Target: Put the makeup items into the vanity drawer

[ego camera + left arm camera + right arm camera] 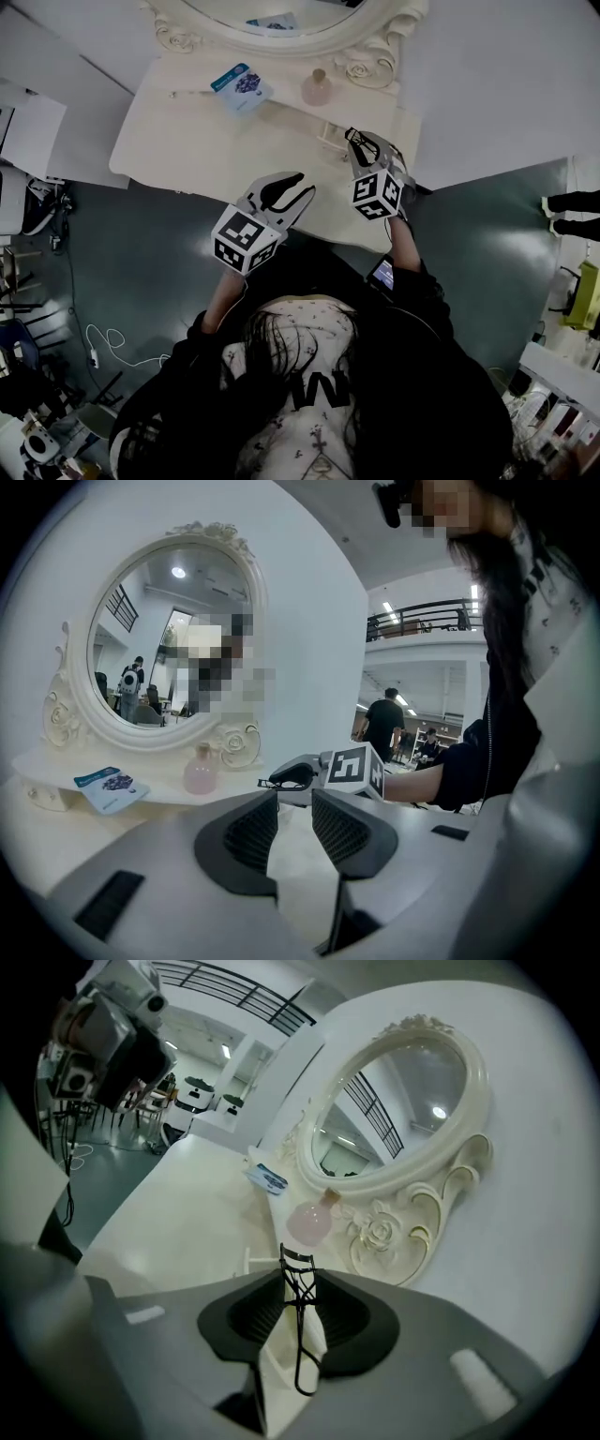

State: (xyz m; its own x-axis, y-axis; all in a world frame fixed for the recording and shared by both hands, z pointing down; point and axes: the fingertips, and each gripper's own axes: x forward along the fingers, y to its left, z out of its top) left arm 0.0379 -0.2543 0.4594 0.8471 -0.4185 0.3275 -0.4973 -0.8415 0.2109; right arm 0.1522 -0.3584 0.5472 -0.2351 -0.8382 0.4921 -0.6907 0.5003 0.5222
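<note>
1. The right tool (298,1284) is clenched on the eyelash curler (298,1335). Its pads pinch the crossed metal shanks about mid-length, with the curved clamp head poking out past the tips and the finger loop hanging back toward us.
2. The curler sits in the air over the right end of the tabletop (187,141), just on the near side of the pink bottle (317,87) and the carved base of the mirror (394,1115).
3. We judge the curler light, stiff and thin, with smooth metal that could swivel or slip between the pads. The mid-shank hold looks sound to us, because squeezing at the loop would likely scissor the hinge.
4. The left tool (293,803) is released, its jaws apart with nothing between them. It hangs over the near edge of the tabletop, to the left of the right tool.
5. The pink bottle stands upright by the mirror base. It looks like rounded glass with a small stopper, so we expect it to be fragile and slippery. We would take it across the belly, not by the neck.
6. The blue packet (242,86) lies flat, left of the bottle. It is thin and probably bendy, so a pinch at one edge seems best.
7. We cannot pick out the vanity drawer for certain in these views.
</note>
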